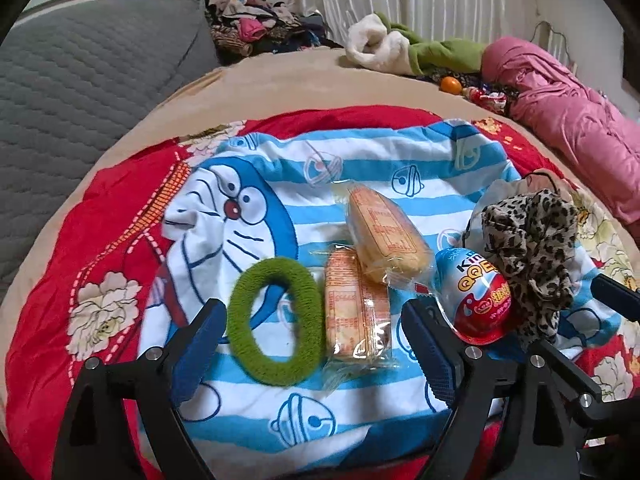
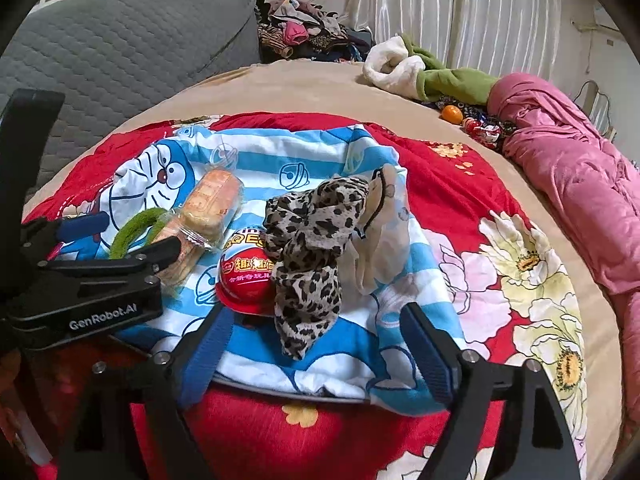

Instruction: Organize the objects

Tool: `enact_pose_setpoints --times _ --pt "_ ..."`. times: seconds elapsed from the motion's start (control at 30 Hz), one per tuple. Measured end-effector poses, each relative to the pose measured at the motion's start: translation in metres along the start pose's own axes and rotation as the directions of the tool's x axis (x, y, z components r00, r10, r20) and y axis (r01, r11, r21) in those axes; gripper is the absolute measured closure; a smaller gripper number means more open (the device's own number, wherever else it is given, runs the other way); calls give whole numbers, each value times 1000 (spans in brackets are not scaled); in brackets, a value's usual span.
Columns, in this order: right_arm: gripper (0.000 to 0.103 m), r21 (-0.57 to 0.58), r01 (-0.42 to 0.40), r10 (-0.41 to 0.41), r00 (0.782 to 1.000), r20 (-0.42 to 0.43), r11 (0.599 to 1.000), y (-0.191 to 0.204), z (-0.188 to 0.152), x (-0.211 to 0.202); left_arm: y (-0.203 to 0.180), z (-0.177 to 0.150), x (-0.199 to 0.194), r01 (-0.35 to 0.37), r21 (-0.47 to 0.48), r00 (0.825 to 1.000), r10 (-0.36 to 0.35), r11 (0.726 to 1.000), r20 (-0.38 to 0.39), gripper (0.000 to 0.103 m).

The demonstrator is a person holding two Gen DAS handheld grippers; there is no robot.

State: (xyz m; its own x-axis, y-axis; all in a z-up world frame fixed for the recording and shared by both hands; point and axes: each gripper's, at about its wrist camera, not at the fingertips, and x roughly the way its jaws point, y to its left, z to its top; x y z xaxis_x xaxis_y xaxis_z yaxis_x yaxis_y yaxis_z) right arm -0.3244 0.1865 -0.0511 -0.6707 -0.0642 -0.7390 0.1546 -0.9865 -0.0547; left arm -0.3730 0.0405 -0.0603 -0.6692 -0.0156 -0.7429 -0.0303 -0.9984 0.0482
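Basically both tongs stand wide apart, nothing clamped. Left tongs (image 1: 316,340) hover low over a blue-and-white striped cartoon cloth (image 1: 360,152) spread on a red floral blanket (image 1: 100,240) on the bed; between their blue pads lie a green hair tie (image 1: 276,322) and a wrapped cake (image 1: 356,316), flat on the cloth, the two just beside each other. A second wrapped cake (image 1: 386,236) lies behind, overlapping the first one's far end. Right of that — a red-and-blue toy egg (image 1: 476,296), touching a leopard-print scrunchie (image 1: 528,248). Right tongs (image 2: 316,344) sit over the cloth's near edge, the scrunchie's lower end between the fingers but untouched by the pads. Far back on the bed: pink quilt (image 1: 572,108), green-and-white garment (image 1: 420,50), an orange (image 1: 451,85).
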Motion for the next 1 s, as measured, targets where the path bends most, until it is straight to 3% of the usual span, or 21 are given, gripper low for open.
enact_pose_setpoints --times 0.4,0.53,0.7,1.0 --pt "8 11 21 -21 998 61 1000 -2 4 -39 14 -3 -50 29 -41 998 -27 999 52 12" --pt "5 18 27 -29 994 103 999 -1 6 -61 14 -4 -78 -33 -26 992 35 999 119 12" --pt "3 23 26 -29 987 157 999 4 8 -91 18 -2 -112 0 -50 989 7 999 150 12" --pt "3 30 29 -35 969 243 999 10 8 -143 24 -8 -168 -24 -71 977 38 997 211 12"
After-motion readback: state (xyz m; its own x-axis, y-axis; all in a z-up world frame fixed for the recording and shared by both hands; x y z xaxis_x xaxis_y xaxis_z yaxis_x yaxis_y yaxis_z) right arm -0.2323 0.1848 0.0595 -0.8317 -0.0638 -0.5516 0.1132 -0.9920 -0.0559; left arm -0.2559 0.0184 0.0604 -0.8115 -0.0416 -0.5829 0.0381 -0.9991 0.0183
